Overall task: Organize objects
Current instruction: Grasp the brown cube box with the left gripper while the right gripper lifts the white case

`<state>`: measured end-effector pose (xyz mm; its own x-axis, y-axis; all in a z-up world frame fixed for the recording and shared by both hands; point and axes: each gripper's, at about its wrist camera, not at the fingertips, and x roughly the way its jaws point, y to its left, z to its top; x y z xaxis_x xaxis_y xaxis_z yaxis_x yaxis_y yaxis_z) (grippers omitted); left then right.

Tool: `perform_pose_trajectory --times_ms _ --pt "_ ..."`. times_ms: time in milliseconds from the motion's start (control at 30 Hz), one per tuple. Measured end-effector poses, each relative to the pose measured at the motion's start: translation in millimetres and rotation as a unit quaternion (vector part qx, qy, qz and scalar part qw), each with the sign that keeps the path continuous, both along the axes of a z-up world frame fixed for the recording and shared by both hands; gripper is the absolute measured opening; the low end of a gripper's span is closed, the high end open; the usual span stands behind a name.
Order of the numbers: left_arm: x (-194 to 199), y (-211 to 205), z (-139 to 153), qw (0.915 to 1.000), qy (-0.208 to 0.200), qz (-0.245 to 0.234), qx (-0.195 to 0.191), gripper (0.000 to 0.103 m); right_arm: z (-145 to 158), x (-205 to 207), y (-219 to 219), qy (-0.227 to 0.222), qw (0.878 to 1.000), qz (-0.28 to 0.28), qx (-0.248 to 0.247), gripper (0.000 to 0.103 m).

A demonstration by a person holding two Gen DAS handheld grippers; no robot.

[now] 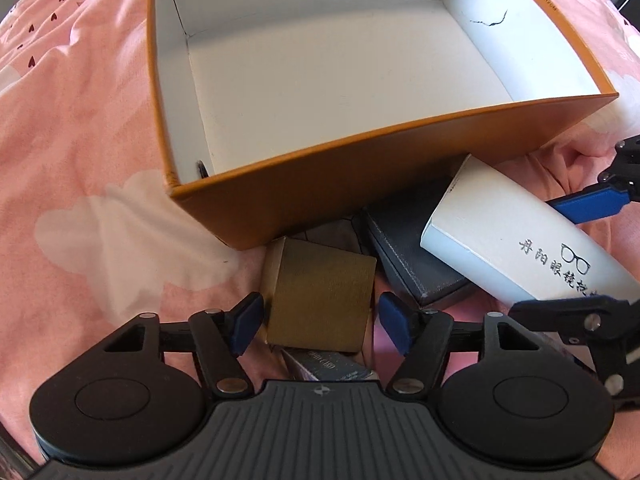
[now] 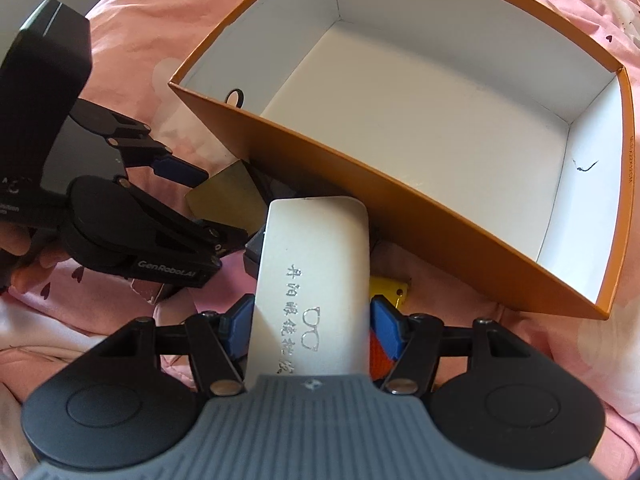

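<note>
An open orange box [image 1: 320, 184] with a white empty inside lies on the pink bedsheet; it also shows in the right wrist view [image 2: 400, 184]. My left gripper [image 1: 320, 322] is open around a gold box [image 1: 320, 304], pads on either side with small gaps. My right gripper [image 2: 310, 324] is shut on a white glasses case [image 2: 312, 280] with printed characters, which also shows in the left wrist view [image 1: 512, 236]. The gold box appears in the right wrist view [image 2: 228, 200] between the left gripper's fingers.
A dark grey case [image 1: 412, 256] lies under the white case, against the orange box. A small printed box [image 1: 328, 368] lies under the gold box. A yellow object [image 2: 390, 288] and an orange-blue one [image 2: 378, 356] lie under my right gripper. Pink bedsheet [image 1: 80, 160] surrounds everything.
</note>
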<state>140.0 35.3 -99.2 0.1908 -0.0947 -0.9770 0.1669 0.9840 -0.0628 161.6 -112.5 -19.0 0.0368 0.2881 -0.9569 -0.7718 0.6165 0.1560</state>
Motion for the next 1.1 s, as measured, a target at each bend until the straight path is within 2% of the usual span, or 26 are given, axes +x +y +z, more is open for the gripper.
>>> perform_pose_trajectory --times_ms 133,433,600,667,800,967,1100 --pt "0.5 -7.2 -8.9 0.9999 0.001 -0.008 0.015 0.084 -3.3 5.0 -3.8 0.015 1.000 -0.002 0.010 0.065" --pt "5.6 -10.7 -23.1 0.9995 0.007 -0.014 0.026 0.086 -7.9 8.1 -7.3 0.030 0.999 -0.006 0.021 0.065" --pt "0.7 -14.4 -26.5 0.9995 0.001 -0.022 0.024 0.076 -10.3 6.2 -7.7 0.030 0.999 -0.010 0.023 0.064" --pt "-2.8 -14.1 -27.9 0.9995 -0.004 -0.019 0.025 0.076 -8.9 4.8 -8.3 0.027 0.999 -0.010 0.023 0.064" --pt "-14.5 -17.4 -25.0 0.9977 -0.016 -0.033 0.057 0.076 -4.5 0.5 -12.3 0.018 0.999 -0.013 0.023 0.064" --pt "-21.7 -35.9 -31.8 0.9913 -0.015 -0.066 0.113 0.083 -3.9 -0.1 -21.6 0.012 0.999 -0.019 0.023 0.064" --pt "-26.6 -50.1 -38.9 0.9893 -0.023 -0.063 0.129 0.074 -7.7 4.6 -31.2 0.012 0.999 -0.024 0.028 0.064"
